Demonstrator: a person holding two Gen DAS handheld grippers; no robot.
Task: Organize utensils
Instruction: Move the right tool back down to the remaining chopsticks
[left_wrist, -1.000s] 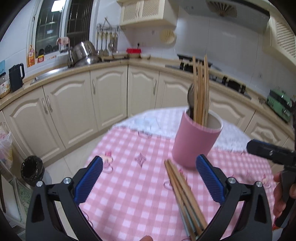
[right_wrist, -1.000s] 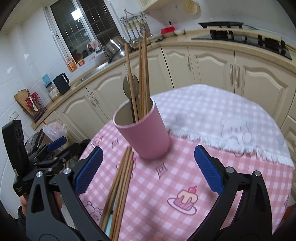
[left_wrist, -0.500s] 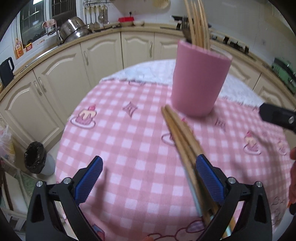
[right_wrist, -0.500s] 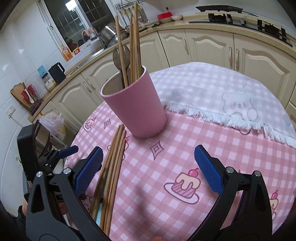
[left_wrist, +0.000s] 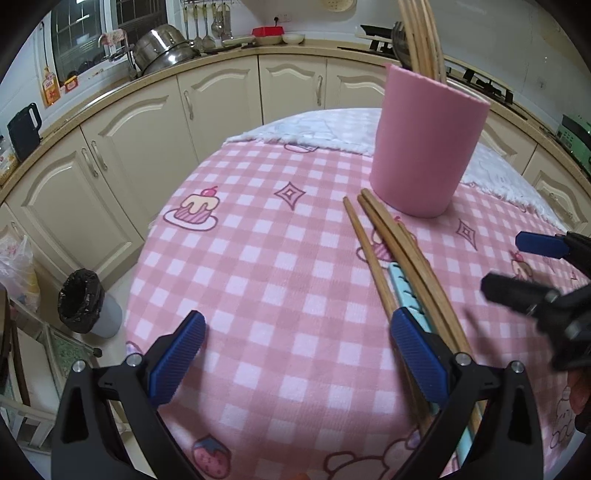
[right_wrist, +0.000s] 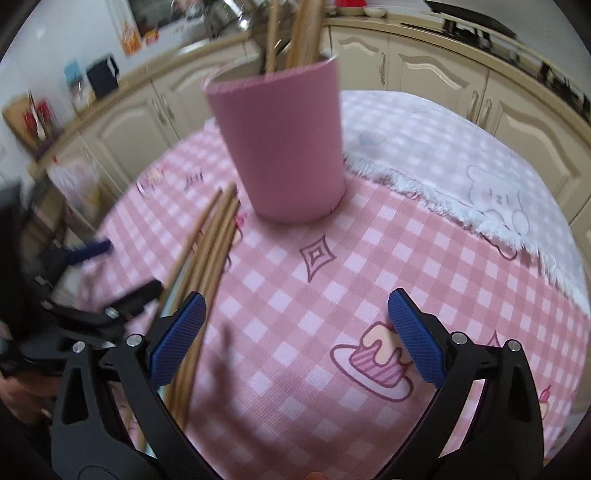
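A pink cup (left_wrist: 424, 144) stands on the pink checked tablecloth (left_wrist: 280, 273) with several wooden chopsticks and a spoon upright in it. It also shows in the right wrist view (right_wrist: 284, 147). Loose wooden chopsticks (left_wrist: 399, 254) and a light blue utensil (left_wrist: 406, 291) lie in front of the cup; the chopsticks show in the right wrist view (right_wrist: 207, 254) too. My left gripper (left_wrist: 295, 350) is open and empty, low over the cloth, its right finger by the chopsticks. My right gripper (right_wrist: 295, 336) is open and empty, its left finger by the chopsticks.
Cream kitchen cabinets (left_wrist: 155, 122) curve behind the table. A bin with a black bag (left_wrist: 83, 299) stands on the floor to the left. A white fringed cloth (right_wrist: 461, 155) covers the table's far part. A kettle (left_wrist: 24, 129) and steel pots (left_wrist: 162, 48) are on the counter.
Both grippers have moved down and closer to the table and the loose chopsticks. The cup now looms larger in both views. Both stay open.
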